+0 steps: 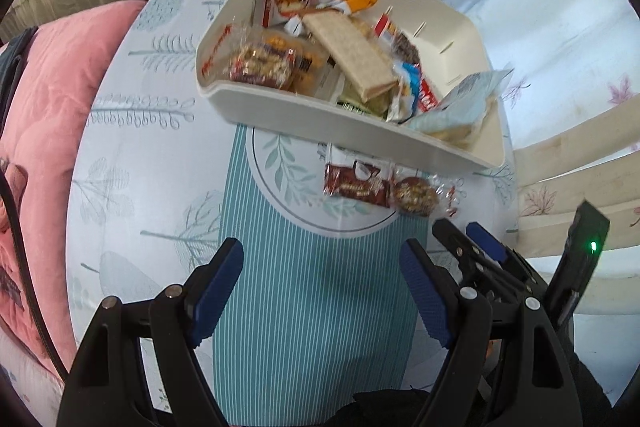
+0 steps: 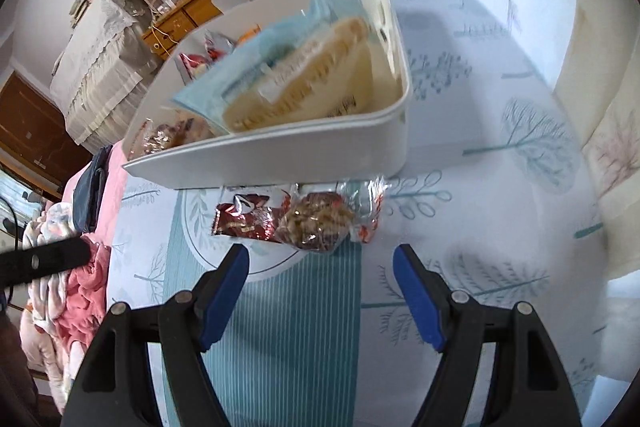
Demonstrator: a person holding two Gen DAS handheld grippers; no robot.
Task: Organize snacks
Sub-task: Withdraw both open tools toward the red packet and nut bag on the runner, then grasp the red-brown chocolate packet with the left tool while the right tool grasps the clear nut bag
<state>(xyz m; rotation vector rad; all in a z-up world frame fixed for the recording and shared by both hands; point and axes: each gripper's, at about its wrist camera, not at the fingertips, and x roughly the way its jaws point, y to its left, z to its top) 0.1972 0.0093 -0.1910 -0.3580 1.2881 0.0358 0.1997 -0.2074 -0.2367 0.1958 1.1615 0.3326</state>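
While both grippers hang over bedsheet point(image 1: 132, 163), snack packet point(image 1: 380, 187) lies flat on sheet just in front of white bin point(image 1: 320, 115), near wall, not touching grippers. Packet's long axis runs parallel to bin's near wall; dark red printed end points left, clear end with nutty cake points right. Left gripper point(image 1: 322, 267) jaws apart, empty. Right gripper point(image 2: 322, 267) jaws apart, empty, packet just ahead. Bin crowded with wrapped snacks; pale blue packet point(image 2: 256, 67) leans over rim. Pink quilt point(image 1: 52, 99) at left.
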